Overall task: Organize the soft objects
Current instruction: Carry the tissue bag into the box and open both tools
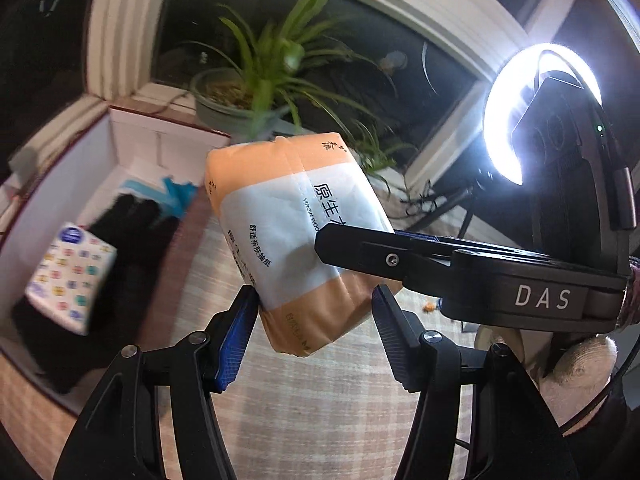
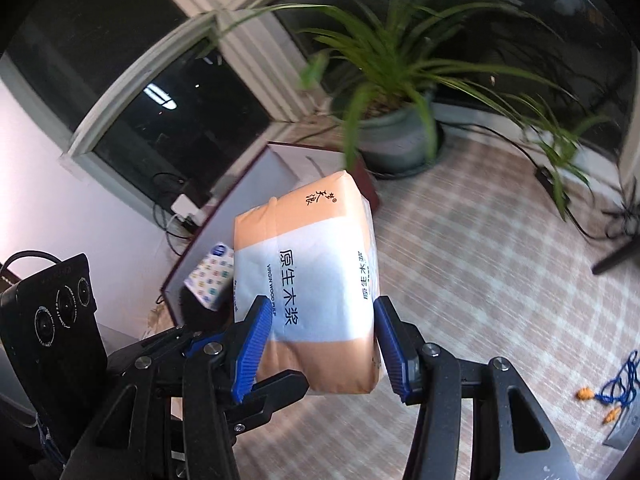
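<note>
Right gripper (image 2: 320, 344) has its fingers clamped on the tissue pack (image 2: 312, 280), held aloft at centre frame, box (image 1: 132, 148) at ten o'clock; left gripper (image 1: 316, 328) fingers apart beside it; risk: soft wrapper yields, pack slips short of the box.

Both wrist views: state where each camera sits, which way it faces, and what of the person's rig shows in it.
Left wrist: sits behind the left gripper, facing the tissue pack, the box and the plant; the right gripper crosses in from the right.
Right wrist: sits behind the right gripper, which clamps the tissue pack, facing the plant; the left gripper shows lower left.
Shared: pack, plant, box, patterned small pack.
</note>
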Available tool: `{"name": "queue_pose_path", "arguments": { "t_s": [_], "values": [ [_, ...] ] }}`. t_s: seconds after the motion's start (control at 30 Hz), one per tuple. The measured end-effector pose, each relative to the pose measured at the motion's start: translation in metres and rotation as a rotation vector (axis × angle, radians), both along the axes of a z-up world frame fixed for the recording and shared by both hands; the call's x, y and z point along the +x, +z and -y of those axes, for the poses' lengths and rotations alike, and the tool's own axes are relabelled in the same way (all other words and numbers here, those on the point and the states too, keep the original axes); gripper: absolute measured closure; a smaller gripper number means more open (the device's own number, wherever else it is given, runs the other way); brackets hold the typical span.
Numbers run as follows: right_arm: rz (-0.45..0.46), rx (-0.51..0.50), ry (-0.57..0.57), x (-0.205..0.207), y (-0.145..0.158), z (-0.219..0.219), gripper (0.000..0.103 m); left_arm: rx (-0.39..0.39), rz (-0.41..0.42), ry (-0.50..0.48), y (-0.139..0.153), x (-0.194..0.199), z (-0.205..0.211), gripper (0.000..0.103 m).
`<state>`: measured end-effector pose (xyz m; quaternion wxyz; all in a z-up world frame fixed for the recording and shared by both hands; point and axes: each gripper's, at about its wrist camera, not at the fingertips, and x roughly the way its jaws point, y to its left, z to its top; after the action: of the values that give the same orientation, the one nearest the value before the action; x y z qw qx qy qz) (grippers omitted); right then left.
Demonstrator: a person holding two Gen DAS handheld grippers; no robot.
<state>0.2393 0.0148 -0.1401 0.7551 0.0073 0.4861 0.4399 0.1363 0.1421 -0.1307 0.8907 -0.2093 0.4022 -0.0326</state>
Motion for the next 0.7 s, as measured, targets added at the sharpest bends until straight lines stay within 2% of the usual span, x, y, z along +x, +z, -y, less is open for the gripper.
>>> {"name": "queue_pose_path", "arguments": {
  "t_s": [0.33,0.7],
  "values": [
    [0.074,-0.004,0.096,-0.013,0.024,-0.073,0.054,0.020,0.021,0.093,0.016,-0.008,-0.056,0.045],
    [0.098,-0.020,0.136,0.003,0.020,-0.133,0.054,0.016,0.001,0.143,0.010,0.008,-0.101,0.045]
  ]
}}
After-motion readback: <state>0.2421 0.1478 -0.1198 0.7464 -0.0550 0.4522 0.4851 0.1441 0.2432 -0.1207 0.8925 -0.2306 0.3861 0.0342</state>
